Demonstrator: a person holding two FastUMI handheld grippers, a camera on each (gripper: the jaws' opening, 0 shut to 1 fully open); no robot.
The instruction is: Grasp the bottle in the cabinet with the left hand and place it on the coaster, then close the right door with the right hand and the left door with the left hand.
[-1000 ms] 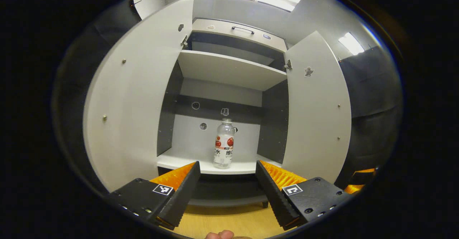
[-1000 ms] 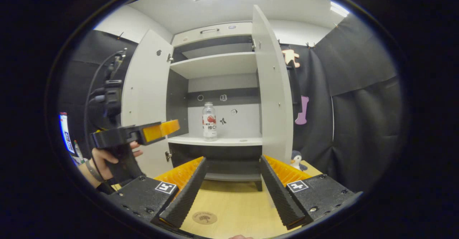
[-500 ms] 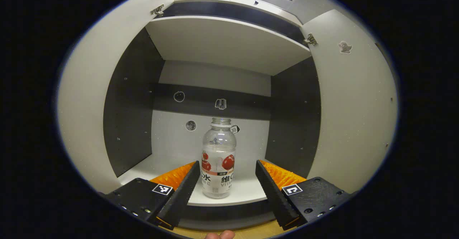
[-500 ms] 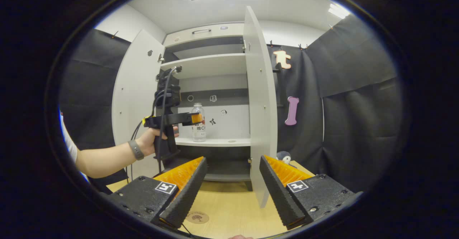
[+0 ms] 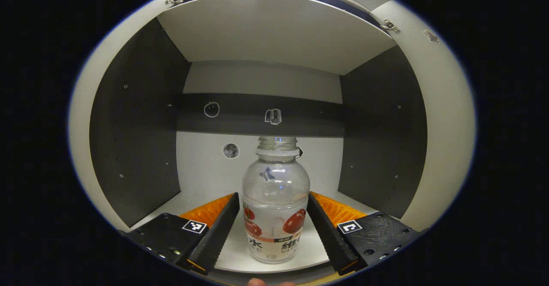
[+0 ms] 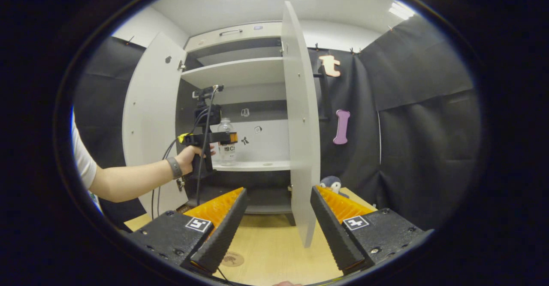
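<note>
Inside the cabinet (image 5: 128, 140), the bottle (image 5: 274, 204) stands upright on the lower shelf (image 5: 315, 247), near its front edge, and the left gripper (image 5: 272, 234) reaches in around it with its fingers spread, one on each side of the bottle's lower body; whether the pads already touch the plastic cannot be told, but they are not pressed shut on it. Above the bottle runs the underside of the upper shelf (image 5: 266, 28), and the dark side walls close in on both sides, with small stickers (image 5: 273, 116) on the dark band of the back panel. In the right gripper view the right gripper (image 6: 276, 234) hovers over the wooden table (image 6: 274, 251) with its fingers wide apart, holding nothing, and the round coaster (image 6: 230, 259) lies on the table just past its left finger. Beyond it the right door (image 6: 300, 123) stands open edge-on, partly hiding the cabinet's right side, while the left door (image 6: 148, 118) swings wide behind the person's hand (image 6: 191, 155) that holds the left gripper at the shelf. A small penguin toy (image 6: 329, 184) sits on the table at the foot of the right door. Compared with a second ago, the left gripper has gone from outside the doors to deep in the compartment, so the bottle now sits between its fingers, and the right gripper's view has shifted slightly.
</note>
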